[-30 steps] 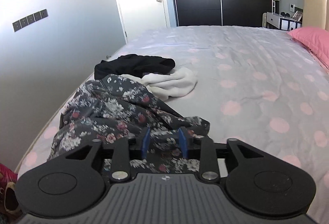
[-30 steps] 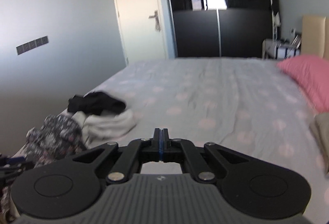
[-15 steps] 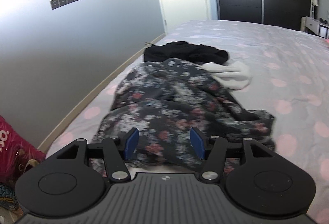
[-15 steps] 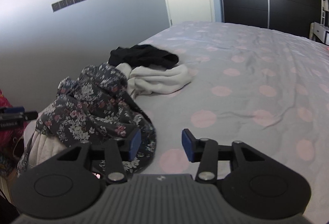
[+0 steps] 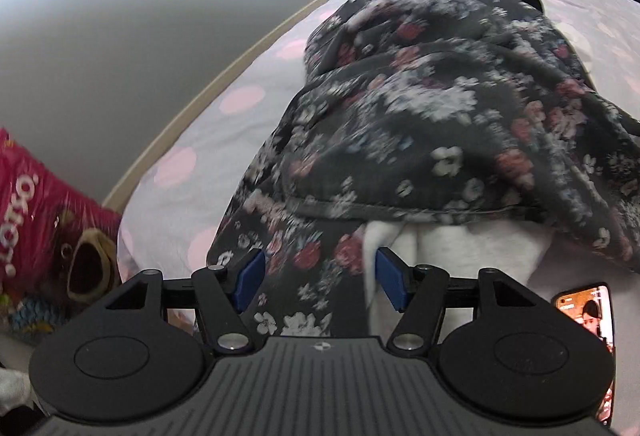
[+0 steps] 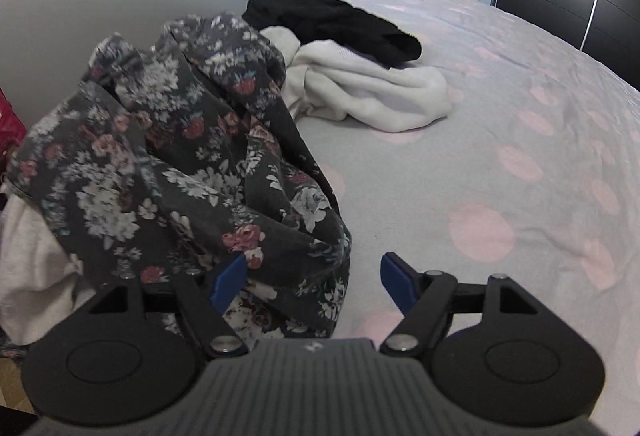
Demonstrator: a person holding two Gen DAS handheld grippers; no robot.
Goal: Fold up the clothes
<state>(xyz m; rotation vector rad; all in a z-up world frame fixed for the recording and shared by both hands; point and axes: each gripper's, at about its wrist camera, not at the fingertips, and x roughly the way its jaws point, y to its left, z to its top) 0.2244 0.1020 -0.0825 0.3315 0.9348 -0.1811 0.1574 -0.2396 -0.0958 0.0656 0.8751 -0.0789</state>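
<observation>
Bed (image 6: 500, 164) with grey cover dotted pink, filling both views. Floral garment (image 6: 168, 156), dark with white and red blossoms, heaped at the near corner of the bed, draped partly over a white cloth (image 5: 460, 248) showing under its hem. White garment (image 6: 368, 92) just beyond the floral garment, touching it; black garment (image 6: 332, 24) farther along the bed, overlapping the white one. Pink printed bag (image 5: 36, 228) off the bed's edge, beside the floral garment. Phone (image 5: 588, 312) with lit screen at the near end of the floral garment. Left gripper (image 5: 318, 278) spread, just opened wider, hem of the floral garment between unpressed pads. Right gripper (image 6: 308, 280) spread, just opened wider, over the floral garment's edge, nothing pinched.
</observation>
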